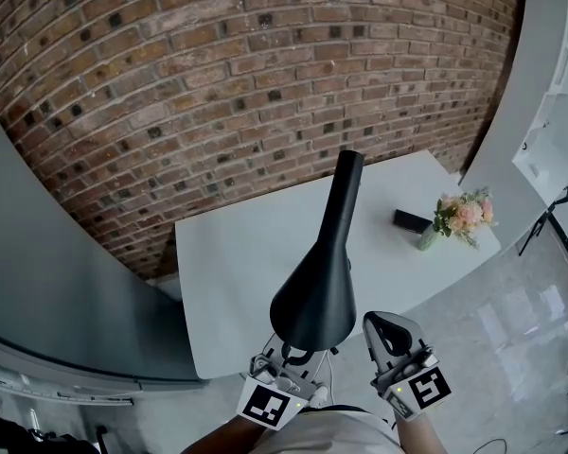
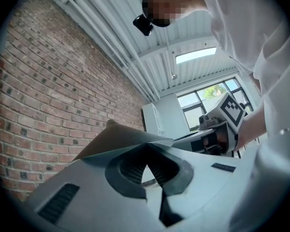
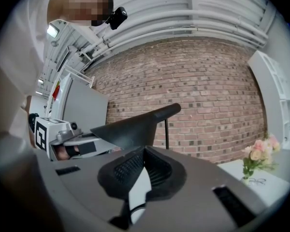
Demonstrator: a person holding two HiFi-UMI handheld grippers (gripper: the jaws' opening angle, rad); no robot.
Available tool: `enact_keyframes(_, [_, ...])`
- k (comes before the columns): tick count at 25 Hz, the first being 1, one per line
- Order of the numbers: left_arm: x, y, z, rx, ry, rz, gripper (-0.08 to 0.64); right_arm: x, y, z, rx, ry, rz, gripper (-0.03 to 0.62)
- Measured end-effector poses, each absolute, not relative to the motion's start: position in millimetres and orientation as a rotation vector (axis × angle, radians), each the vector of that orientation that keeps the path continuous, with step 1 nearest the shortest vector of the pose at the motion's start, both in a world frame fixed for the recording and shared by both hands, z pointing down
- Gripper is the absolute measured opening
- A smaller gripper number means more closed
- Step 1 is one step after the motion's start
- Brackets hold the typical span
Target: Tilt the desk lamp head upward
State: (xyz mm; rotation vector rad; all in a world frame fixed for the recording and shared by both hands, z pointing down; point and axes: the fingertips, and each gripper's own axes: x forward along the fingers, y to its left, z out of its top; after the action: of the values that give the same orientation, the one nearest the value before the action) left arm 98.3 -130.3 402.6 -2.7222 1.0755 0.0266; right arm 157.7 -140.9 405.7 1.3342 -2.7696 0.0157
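Note:
The black cone-shaped desk lamp head [image 1: 320, 270] hangs over the white table [image 1: 229, 282], its wide mouth toward me and its narrow end pointing at the brick wall. My left gripper [image 1: 293, 362] sits just under the lamp's wide rim, jaws together with nothing seen between them. In the left gripper view the lamp head [image 2: 122, 135] lies right behind the jaw tips [image 2: 146, 148]; I cannot tell whether they touch. My right gripper [image 1: 390, 334] is beside the lamp head, to its right, also shut and empty. Its own view shows the lamp head [image 3: 135, 125] and thin stem [image 3: 166, 135].
A small vase of pink flowers [image 1: 462, 216] and a flat black box [image 1: 412, 221] stand at the table's right end. A brick wall [image 1: 218, 83] runs behind the table. A grey partition [image 1: 47, 272] is at the left, a white cabinet [image 1: 560, 93] at the right.

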Motion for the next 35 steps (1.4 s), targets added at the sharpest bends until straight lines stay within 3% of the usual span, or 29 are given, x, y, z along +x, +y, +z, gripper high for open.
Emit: enact_keyframes(35, [81.1, -125.7, 348.2, -2.695, 1.162, 0.195, 0.003, 146.6, -146.0, 403.2, 1.303, -2.843, 0.044, 0.014])
